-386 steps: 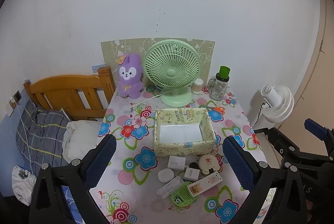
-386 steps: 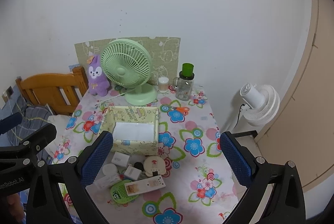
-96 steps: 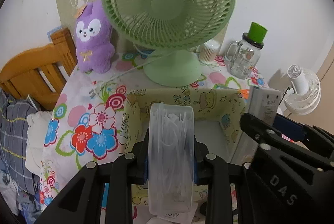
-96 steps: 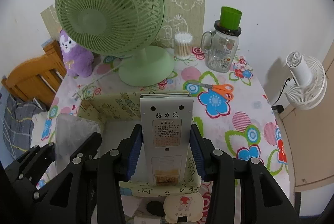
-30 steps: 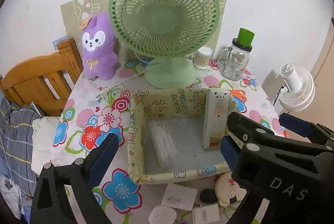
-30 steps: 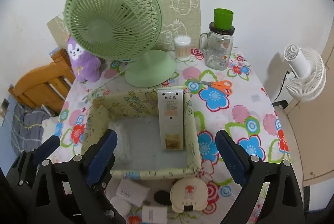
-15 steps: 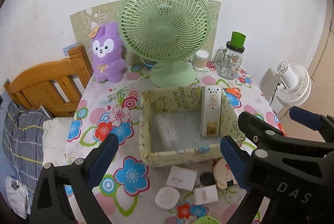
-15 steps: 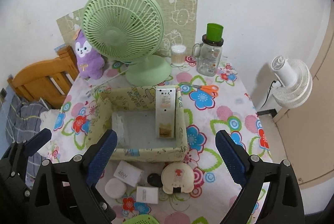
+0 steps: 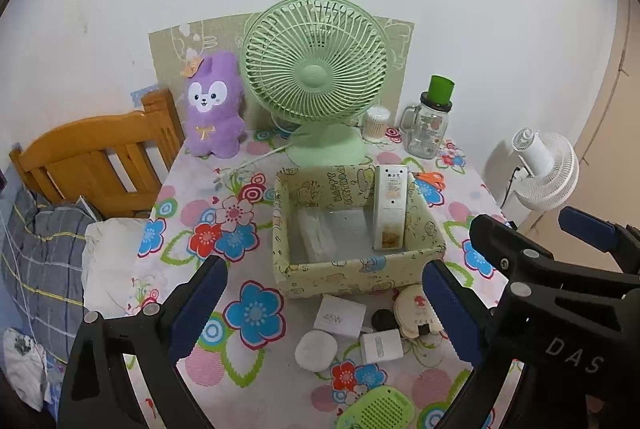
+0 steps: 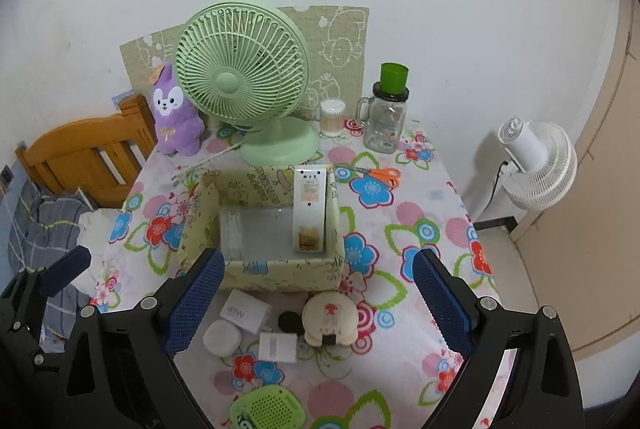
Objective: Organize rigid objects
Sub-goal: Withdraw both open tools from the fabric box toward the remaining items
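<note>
A yellow patterned box [image 9: 352, 275] [image 10: 280, 275] stands mid-table. Inside it a white slim carton [image 9: 390, 207] [image 10: 309, 209] leans on the right wall and a clear plastic case [image 9: 316, 233] [image 10: 232, 233] lies at the left. In front of the box lie a white 45W charger [image 9: 340, 315] [image 10: 244, 311], a white round puck [image 9: 316, 351] [image 10: 222, 339], a white plug [image 9: 380, 347] [image 10: 278, 347], a cream round item [image 9: 418, 315] [image 10: 330, 319] and a green device [image 9: 376, 411] [image 10: 266, 409]. My left gripper [image 9: 326, 309] and right gripper [image 10: 318, 303] are open, empty, held above these items.
A green fan [image 9: 316, 77], purple plush [image 9: 214, 109], cotton swab jar [image 9: 377, 123], glass mug [image 9: 430, 125] and orange scissors [image 10: 378, 175] stand behind the box. A wooden bed frame [image 9: 92, 157] is left, a white floor fan [image 9: 544, 173] right.
Both grippers have pulled back and up from the box, open and empty. The carton and the clear case stay in the box. More front items show now.
</note>
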Tool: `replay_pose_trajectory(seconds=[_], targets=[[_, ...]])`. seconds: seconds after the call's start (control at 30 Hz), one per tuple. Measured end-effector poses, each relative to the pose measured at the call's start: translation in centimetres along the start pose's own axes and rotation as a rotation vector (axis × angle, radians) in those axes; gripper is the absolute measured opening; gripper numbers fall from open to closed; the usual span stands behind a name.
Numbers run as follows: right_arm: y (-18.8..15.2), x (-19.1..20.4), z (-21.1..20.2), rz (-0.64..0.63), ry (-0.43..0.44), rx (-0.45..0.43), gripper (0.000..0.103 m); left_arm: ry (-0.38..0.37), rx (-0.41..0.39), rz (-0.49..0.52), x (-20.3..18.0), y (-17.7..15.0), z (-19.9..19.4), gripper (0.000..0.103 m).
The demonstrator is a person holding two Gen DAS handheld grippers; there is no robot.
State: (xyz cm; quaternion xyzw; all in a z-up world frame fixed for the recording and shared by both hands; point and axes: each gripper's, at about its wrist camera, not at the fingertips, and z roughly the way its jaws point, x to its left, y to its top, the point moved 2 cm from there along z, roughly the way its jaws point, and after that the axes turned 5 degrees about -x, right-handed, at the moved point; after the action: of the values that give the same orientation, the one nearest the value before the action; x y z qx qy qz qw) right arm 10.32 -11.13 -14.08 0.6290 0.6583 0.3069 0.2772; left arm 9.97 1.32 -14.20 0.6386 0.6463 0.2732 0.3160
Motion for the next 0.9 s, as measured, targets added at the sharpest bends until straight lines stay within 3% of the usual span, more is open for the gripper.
replay_pose_trajectory(seconds=[0.43, 0.6, 0.9], targets=[[-1.1, -1.8, -3.6, 0.072, -0.043, -0.040, 0.097, -0.063, 0.007, 0.034, -1.0, -1.1, -2.6, 0.099], [-1.9, -2.1, -4.3, 0.063, -0.037, -0.055, 0.097, -0.044, -0.009, 0.079, -1.6, -1.9, -3.1, 0.099], [-3.9, -3.5, -4.4, 0.064, -0.043, -0.043, 0.097, -0.049, 0.006, 0.049, -1.6, -3.4, -2.6, 0.099]])
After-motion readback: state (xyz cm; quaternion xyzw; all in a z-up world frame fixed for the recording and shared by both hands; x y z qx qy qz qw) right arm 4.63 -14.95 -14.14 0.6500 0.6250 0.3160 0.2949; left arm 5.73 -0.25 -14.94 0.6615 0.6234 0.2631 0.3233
